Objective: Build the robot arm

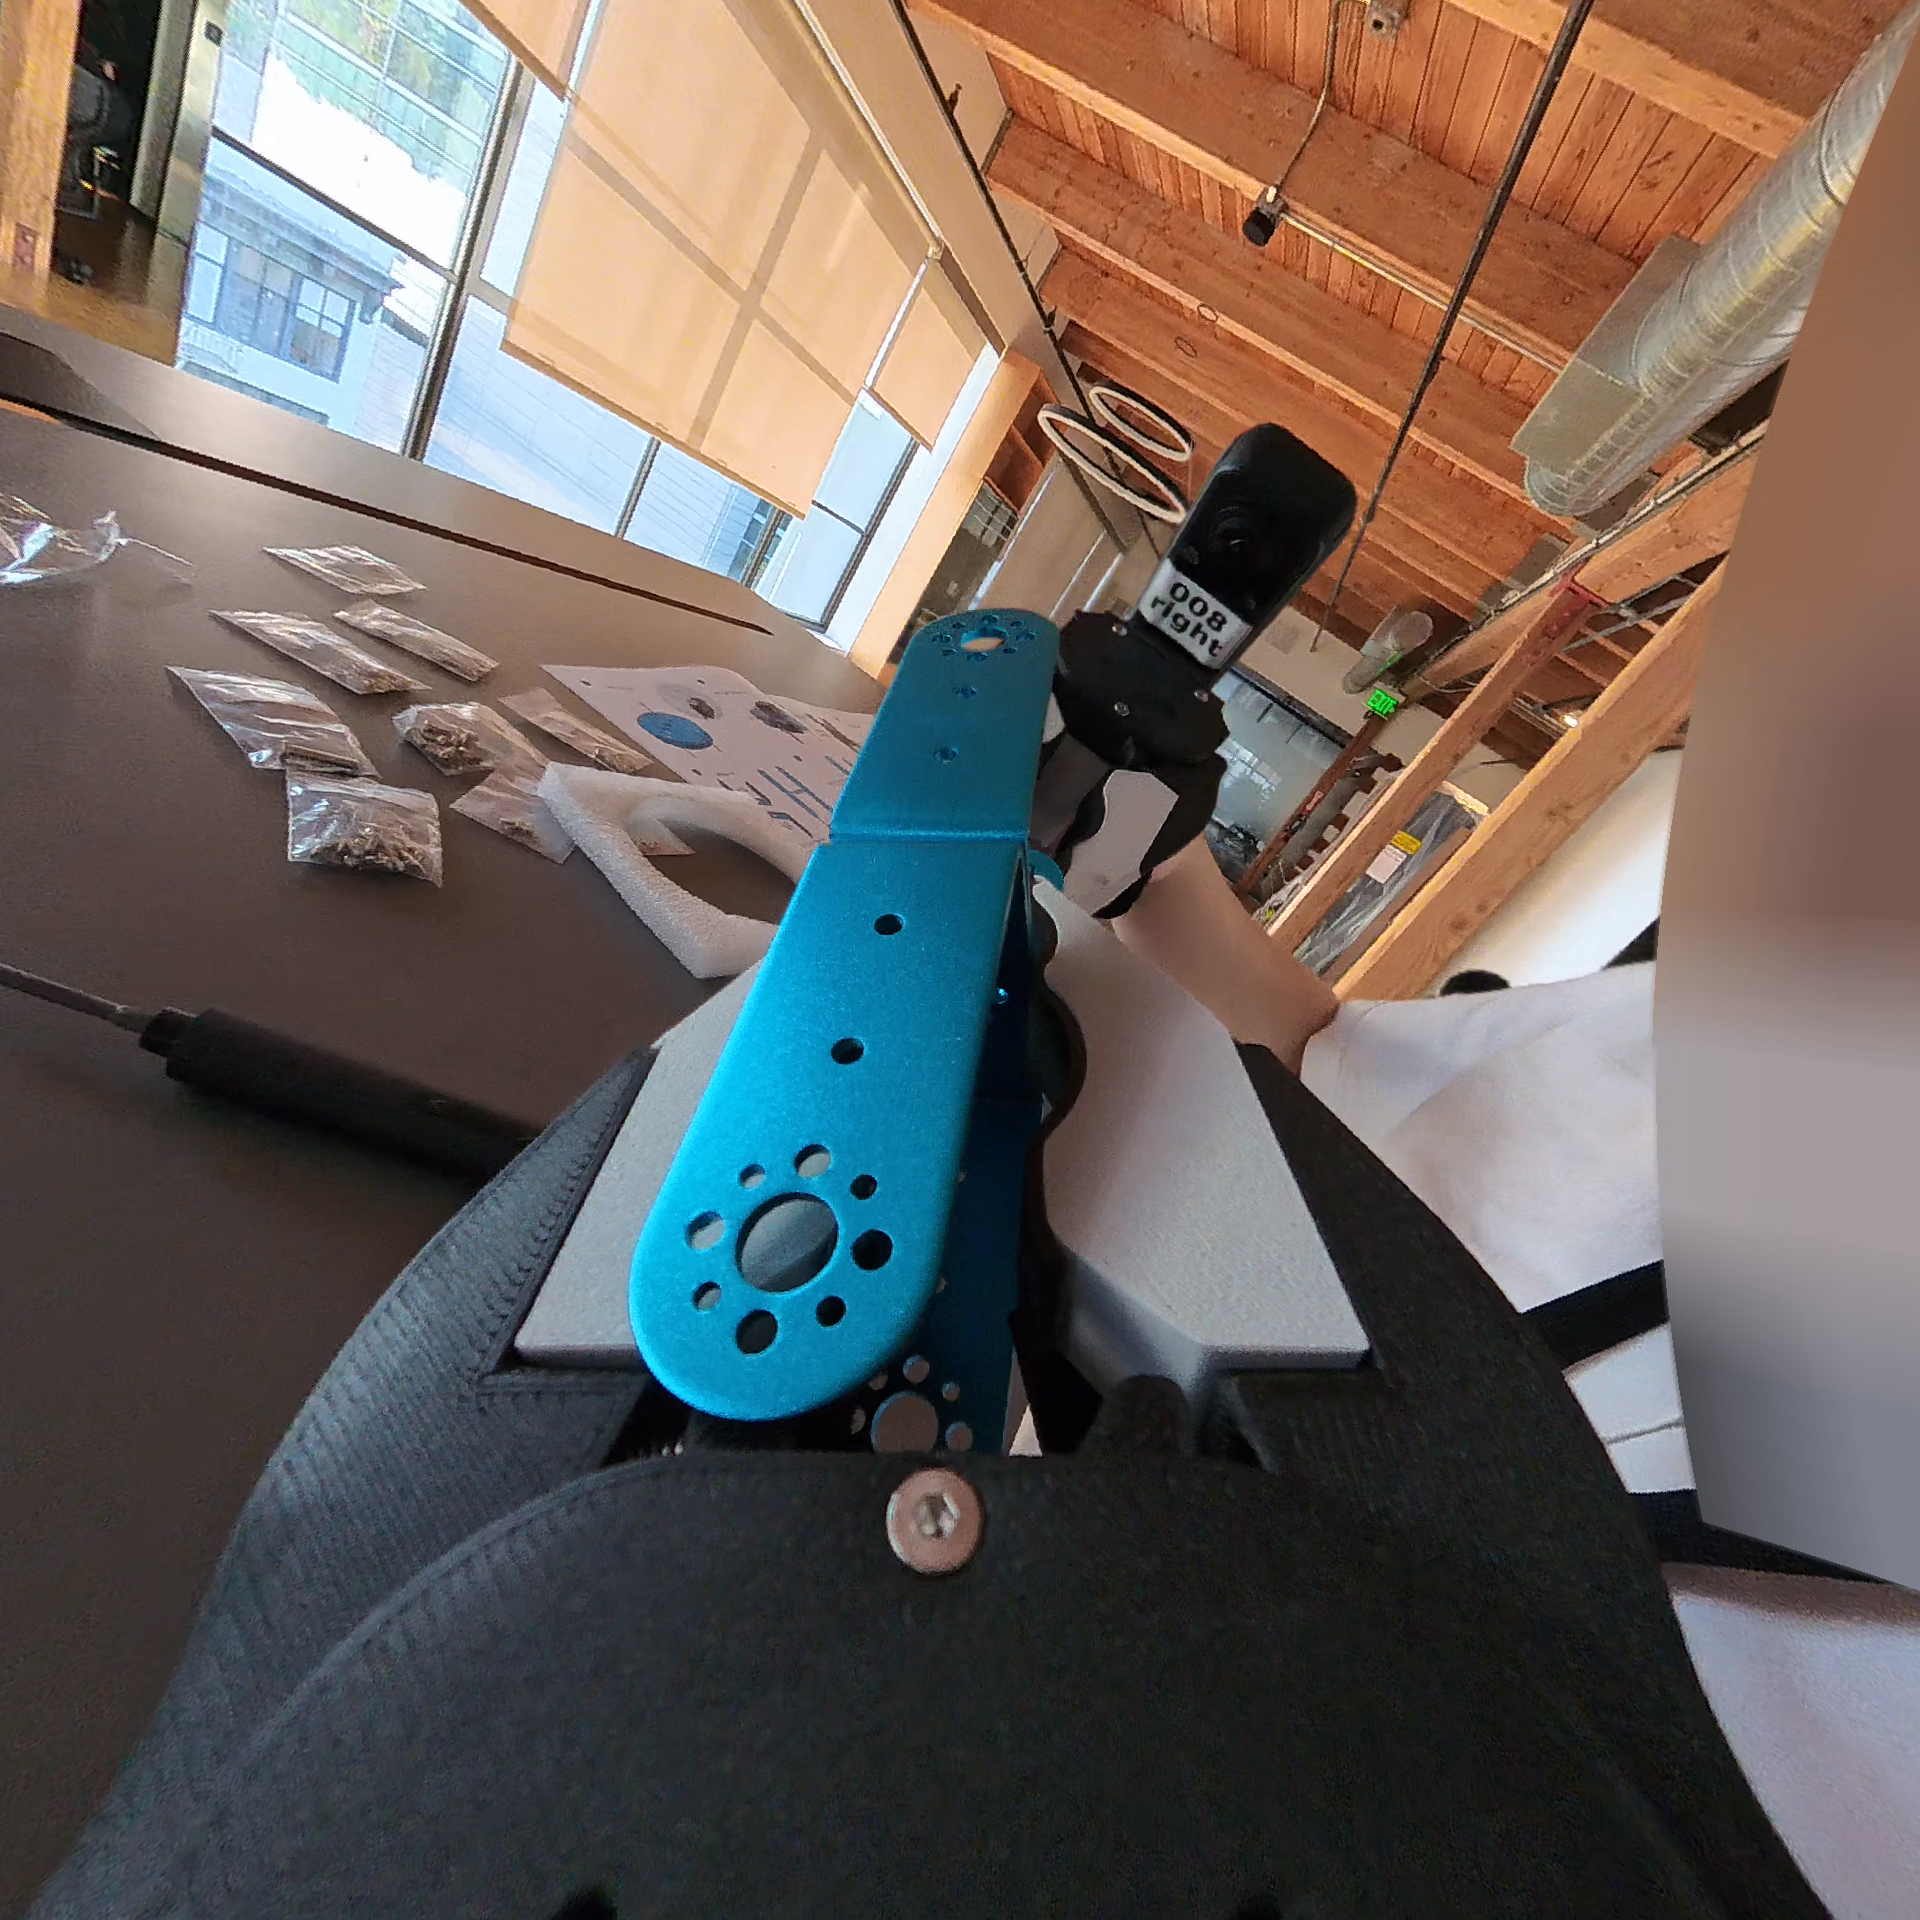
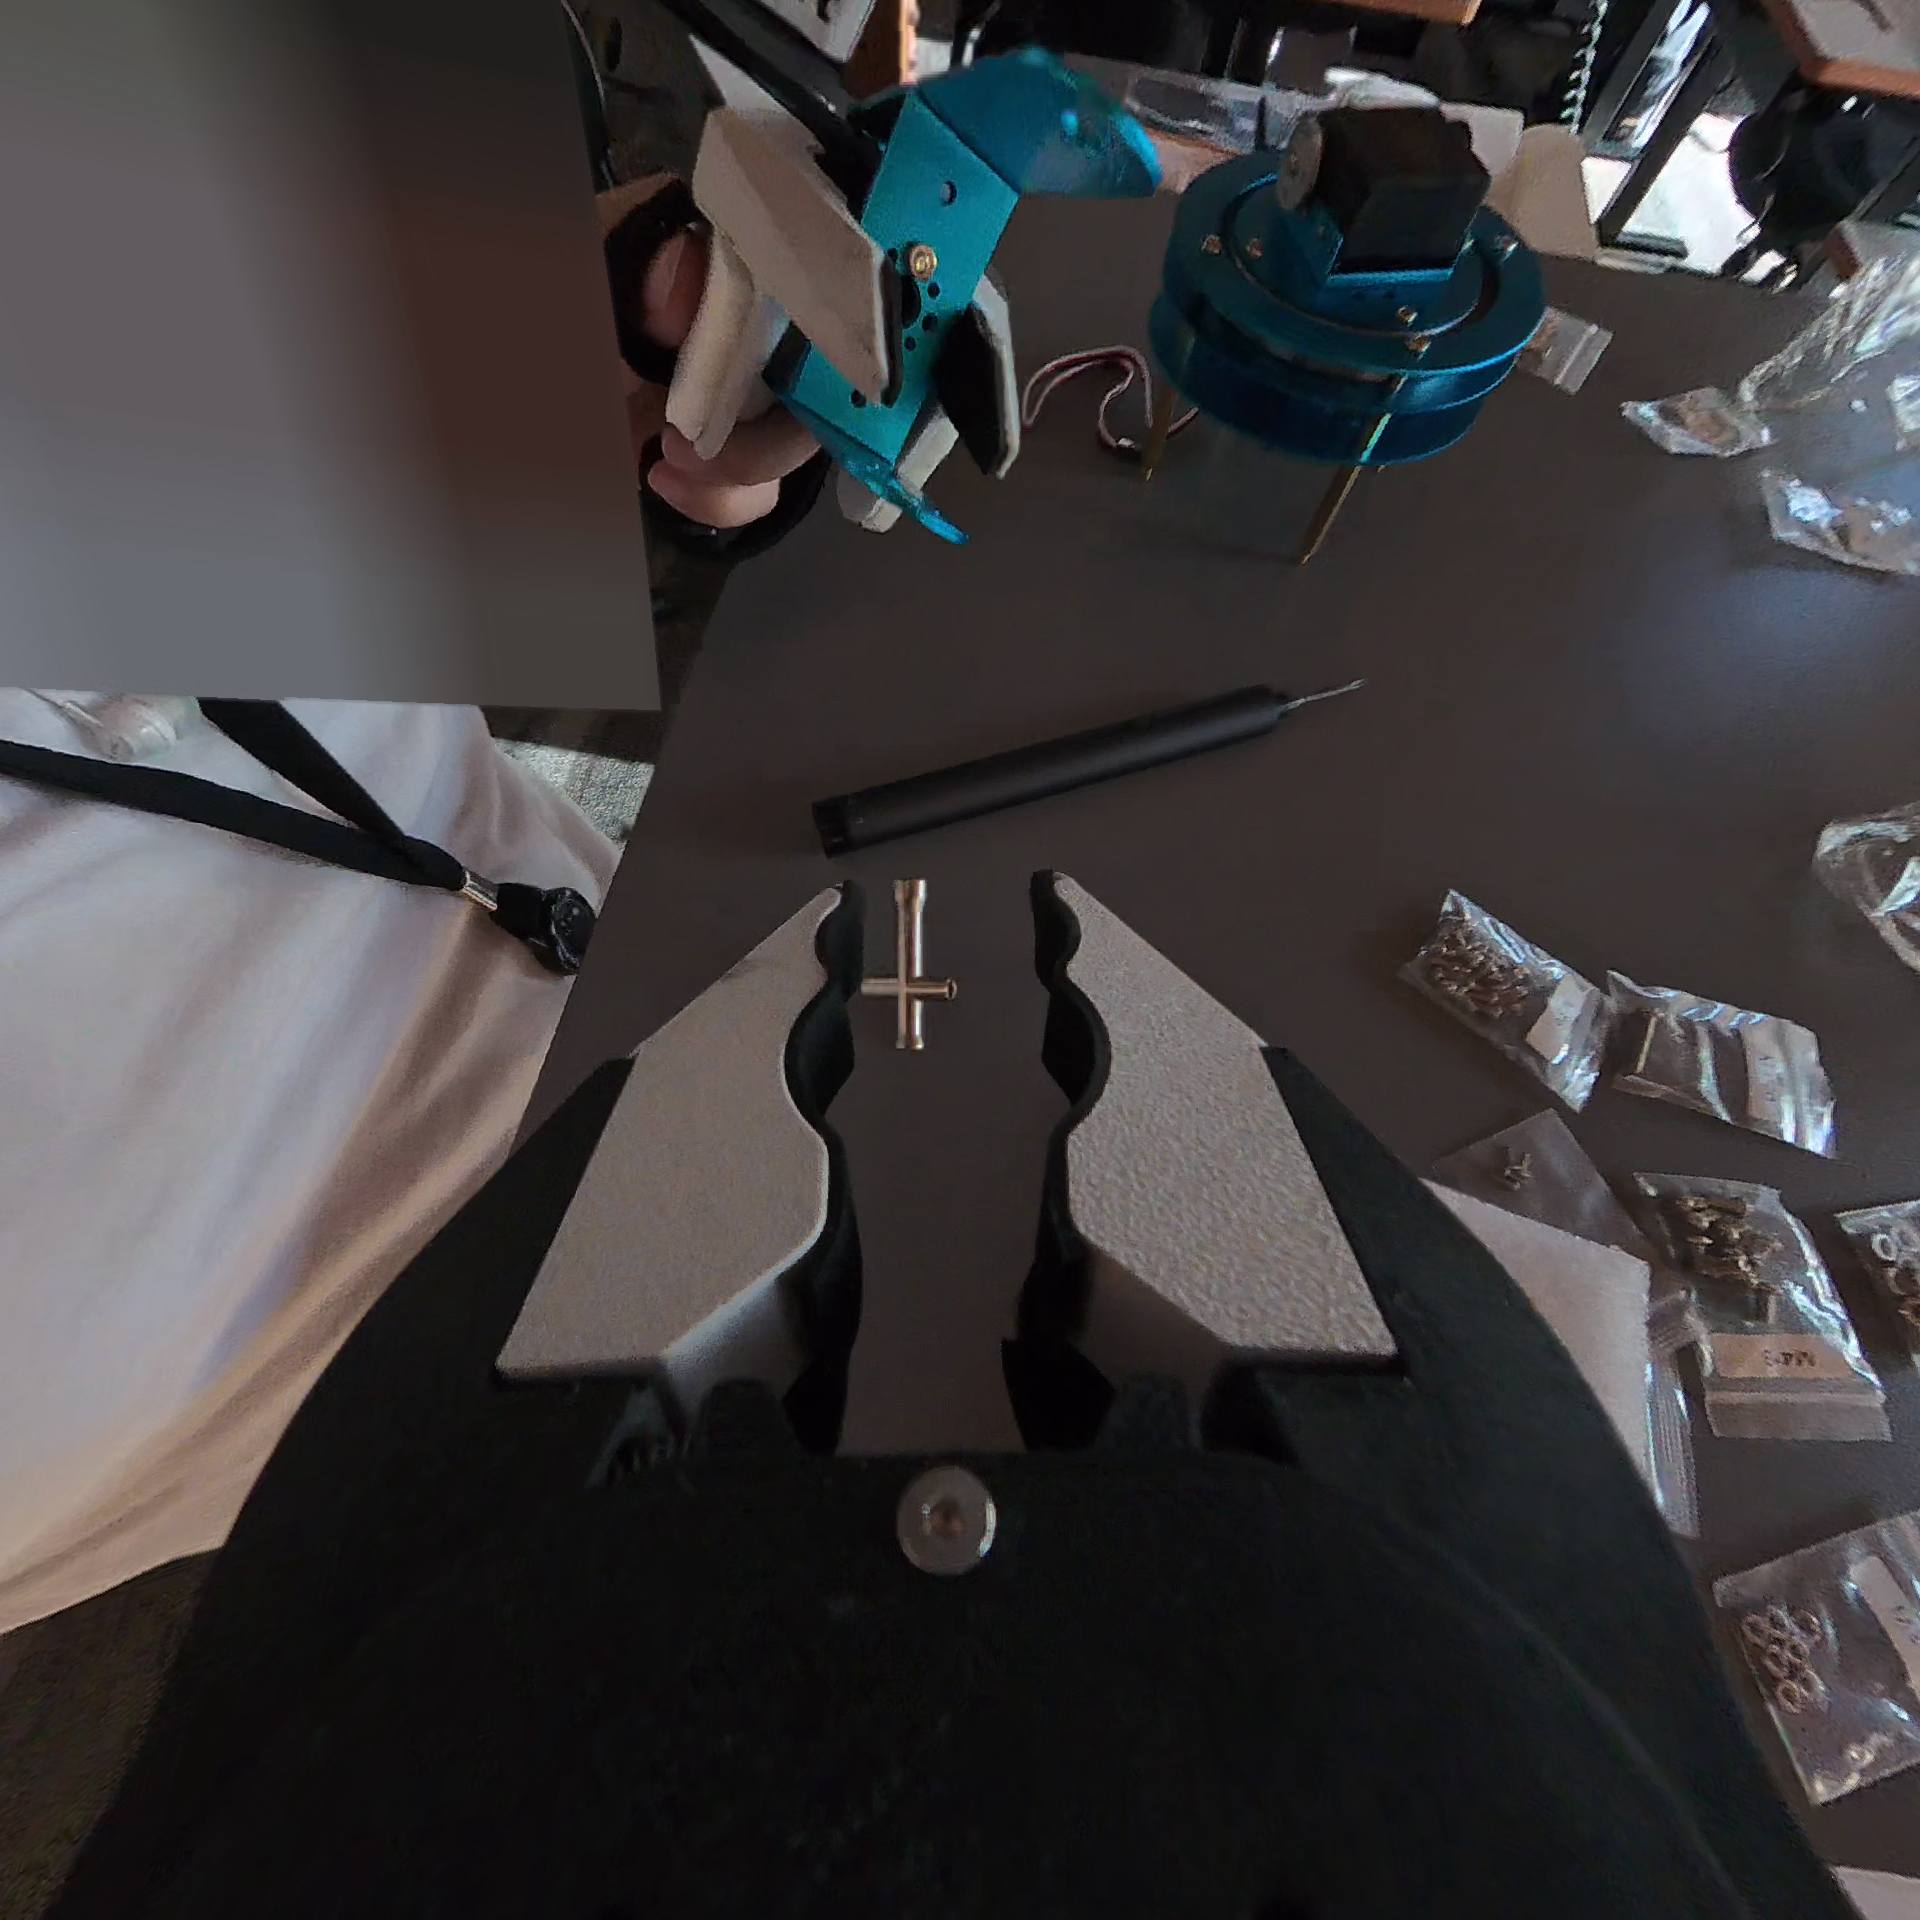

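My left gripper (image 1: pixel 914 966) is shut on a blue metal bracket (image 1: pixel 831 1091) with round holes, held up above the dark table (image 1: pixel 312 1039). The bracket sticks out past the fingertips and bends upward. In the right wrist view the left gripper (image 2: pixel 894 343) and the bracket (image 2: pixel 935 208) show at the top, with a hand behind them. My right gripper (image 2: pixel 943 894) is open and empty, low over the table (image 2: pixel 1351 644). A small silver cross-shaped wrench (image 2: pixel 909 982) lies on the table between its fingers. The right gripper also shows beyond the bracket (image 1: pixel 1117 831).
A black screwdriver (image 2: pixel 1049 769) lies just beyond the wrench. A blue round base on brass legs (image 2: pixel 1351 291) with a dark block on top stands farther back. Several clear bags of small hardware (image 2: pixel 1621 1029) lie at the right. White foam (image 1: pixel 644 862) and a printed sheet (image 1: pixel 717 717) lie on the table. One gripper's finger ends stand about 8 centimetres off the other's.
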`<state>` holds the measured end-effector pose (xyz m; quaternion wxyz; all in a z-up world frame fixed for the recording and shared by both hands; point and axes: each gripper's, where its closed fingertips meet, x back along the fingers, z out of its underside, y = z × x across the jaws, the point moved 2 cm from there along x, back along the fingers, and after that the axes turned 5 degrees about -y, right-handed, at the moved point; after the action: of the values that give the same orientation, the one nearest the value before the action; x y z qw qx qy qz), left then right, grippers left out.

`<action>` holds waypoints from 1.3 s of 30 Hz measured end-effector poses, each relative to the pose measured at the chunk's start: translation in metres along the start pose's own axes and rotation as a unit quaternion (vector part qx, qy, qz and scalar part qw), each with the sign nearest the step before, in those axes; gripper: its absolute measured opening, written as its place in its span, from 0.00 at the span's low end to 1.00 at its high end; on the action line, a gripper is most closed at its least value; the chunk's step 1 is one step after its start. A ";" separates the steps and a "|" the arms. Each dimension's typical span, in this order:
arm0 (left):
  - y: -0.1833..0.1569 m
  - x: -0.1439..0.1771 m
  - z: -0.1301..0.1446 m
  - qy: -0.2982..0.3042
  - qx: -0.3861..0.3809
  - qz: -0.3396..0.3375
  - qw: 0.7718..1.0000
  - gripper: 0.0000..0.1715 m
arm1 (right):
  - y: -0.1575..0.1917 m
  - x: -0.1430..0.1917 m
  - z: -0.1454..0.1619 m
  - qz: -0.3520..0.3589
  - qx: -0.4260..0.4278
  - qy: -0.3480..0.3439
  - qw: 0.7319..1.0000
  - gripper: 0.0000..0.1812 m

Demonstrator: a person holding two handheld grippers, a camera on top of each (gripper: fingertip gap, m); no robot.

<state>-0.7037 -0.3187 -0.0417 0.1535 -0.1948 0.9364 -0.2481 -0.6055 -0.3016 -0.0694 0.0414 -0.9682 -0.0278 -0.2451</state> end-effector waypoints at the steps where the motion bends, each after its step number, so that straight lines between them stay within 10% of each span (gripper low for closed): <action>1: 0.002 0.000 0.000 0.006 0.000 0.001 1.000 0.13 | 0.000 -0.001 -0.003 0.006 0.000 -0.007 1.000 0.18; 8: 0.008 0.002 0.004 0.048 -0.005 0.018 0.999 0.13 | 0.002 -0.033 0.017 0.053 -0.030 0.024 0.998 0.14; 15: 0.001 -0.009 0.026 0.144 0.006 0.075 0.987 0.13 | -0.007 0.025 -0.070 0.170 0.083 -0.147 0.971 0.14; 23: -0.012 -0.037 0.041 0.211 0.073 0.135 0.965 0.13 | 0.000 -0.008 -0.063 0.150 0.174 -0.035 0.973 0.11; 39: -0.028 -0.037 0.012 0.133 0.048 0.144 0.980 0.16 | -0.005 0.025 -0.066 0.209 0.240 -0.083 0.944 0.01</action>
<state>-0.6586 -0.3297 -0.0302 0.0710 -0.0159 0.9537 -0.2917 -0.6148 -0.3021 0.0010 0.3208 -0.9305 0.1135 -0.1354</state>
